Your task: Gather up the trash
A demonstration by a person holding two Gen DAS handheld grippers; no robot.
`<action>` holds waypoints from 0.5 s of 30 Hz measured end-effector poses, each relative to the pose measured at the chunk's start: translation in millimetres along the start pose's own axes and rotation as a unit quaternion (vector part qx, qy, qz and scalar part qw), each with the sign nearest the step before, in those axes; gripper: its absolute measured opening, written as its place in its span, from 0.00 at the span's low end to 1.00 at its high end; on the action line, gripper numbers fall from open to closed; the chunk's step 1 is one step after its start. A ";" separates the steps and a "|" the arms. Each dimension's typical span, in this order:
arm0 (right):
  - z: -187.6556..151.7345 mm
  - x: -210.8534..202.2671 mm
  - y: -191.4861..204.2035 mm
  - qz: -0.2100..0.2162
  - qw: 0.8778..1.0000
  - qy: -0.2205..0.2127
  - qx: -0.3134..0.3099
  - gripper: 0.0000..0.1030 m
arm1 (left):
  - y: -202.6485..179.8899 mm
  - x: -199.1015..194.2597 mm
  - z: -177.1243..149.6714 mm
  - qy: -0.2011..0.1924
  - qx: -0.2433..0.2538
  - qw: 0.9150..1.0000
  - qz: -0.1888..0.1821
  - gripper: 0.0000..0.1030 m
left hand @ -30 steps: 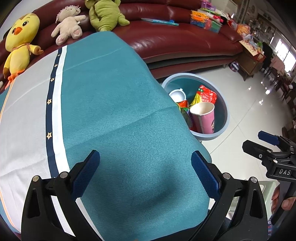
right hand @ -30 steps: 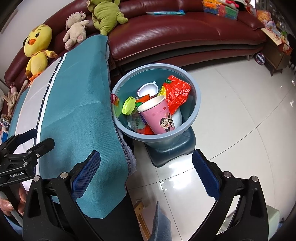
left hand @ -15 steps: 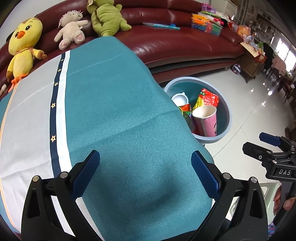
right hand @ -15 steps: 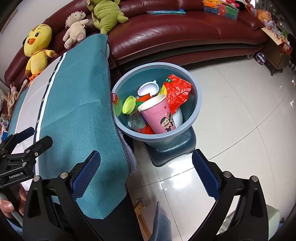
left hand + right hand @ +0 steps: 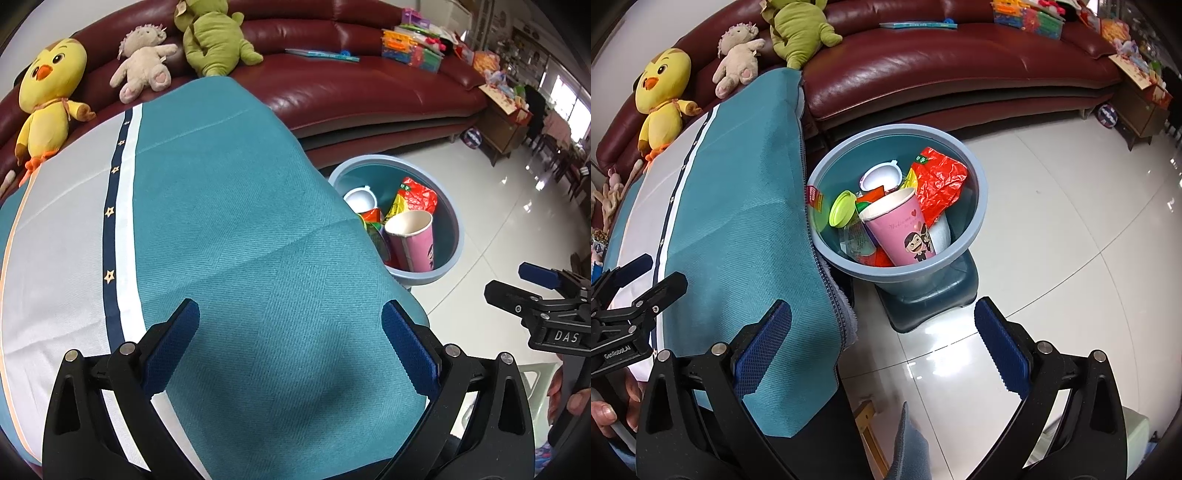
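Both the left gripper (image 5: 290,347) and right gripper (image 5: 882,347) stand apart and empty, the tablecloth (image 5: 229,229) shows no litter, and the trash (image 5: 905,218) lies in the bin (image 5: 979,206) beside it; collection appears complete.

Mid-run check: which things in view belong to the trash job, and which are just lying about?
Job:
- blue bin
- pink paper cup
- red wrapper
- green lid
- white lid

Lying about:
- yellow chick toy
- beige plush
- green plush
- teal cloth
- sofa
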State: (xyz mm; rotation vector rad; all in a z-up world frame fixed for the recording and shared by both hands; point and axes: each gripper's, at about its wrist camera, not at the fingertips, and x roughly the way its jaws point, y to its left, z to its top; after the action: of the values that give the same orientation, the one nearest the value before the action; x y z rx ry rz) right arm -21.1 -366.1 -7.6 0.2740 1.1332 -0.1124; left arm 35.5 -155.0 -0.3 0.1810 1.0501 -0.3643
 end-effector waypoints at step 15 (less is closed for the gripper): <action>1.6 -0.5 -0.4 -0.020 1.000 -0.007 -0.002 0.92 | 11.0 4.7 -3.5 0.016 -0.020 1.000 0.002 0.96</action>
State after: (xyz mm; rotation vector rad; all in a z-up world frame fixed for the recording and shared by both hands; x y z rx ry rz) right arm -20.0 -366.9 -6.7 0.2475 1.1259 -0.1467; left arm 38.9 -144.6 -6.4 0.1544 1.0882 -0.3368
